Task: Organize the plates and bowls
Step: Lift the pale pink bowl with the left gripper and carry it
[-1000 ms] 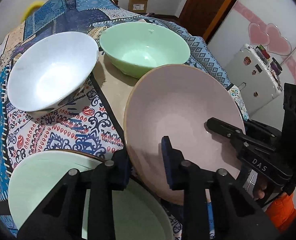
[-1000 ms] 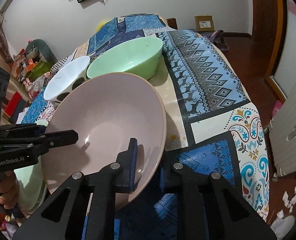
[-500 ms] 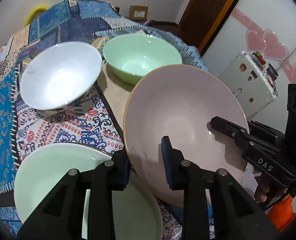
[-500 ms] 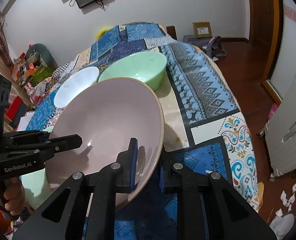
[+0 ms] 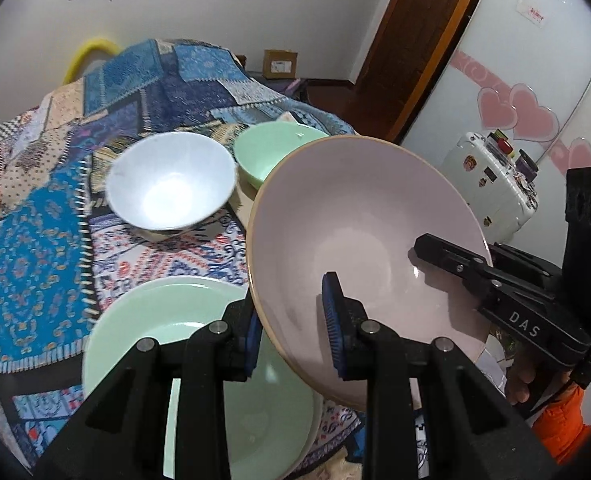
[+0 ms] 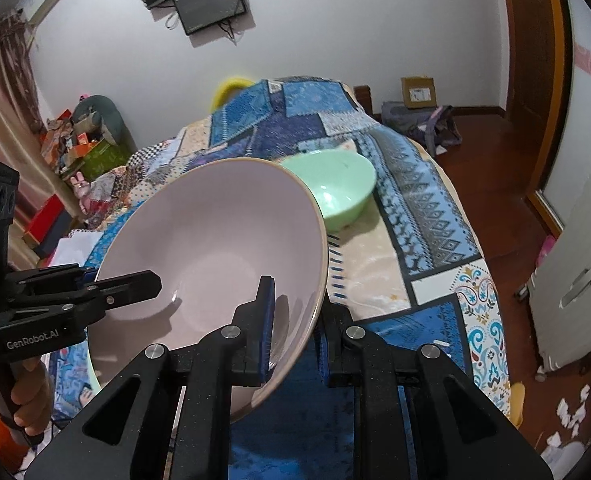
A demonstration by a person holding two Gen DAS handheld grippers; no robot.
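Lifting the pink bowl (image 5: 359, 224) higher than a second ago, we pinch its rim with both grippers: the left gripper (image 5: 291, 326) at one edge, the right gripper (image 6: 295, 332) at the opposite one. It now hangs tilted above the green plate (image 5: 167, 320), seemingly clear of it. The white bowl (image 5: 171, 184) and green bowl (image 6: 339, 188) sit smaller, farther off on the patterned tablecloth (image 6: 423, 216).

Light: even, bright indoor | Glare: soft sheen inside white bowl (image 5: 170, 187) | Blur: far tablecloth (image 6: 295, 120) smeared | Edges: fisheye bending, black corner vignette
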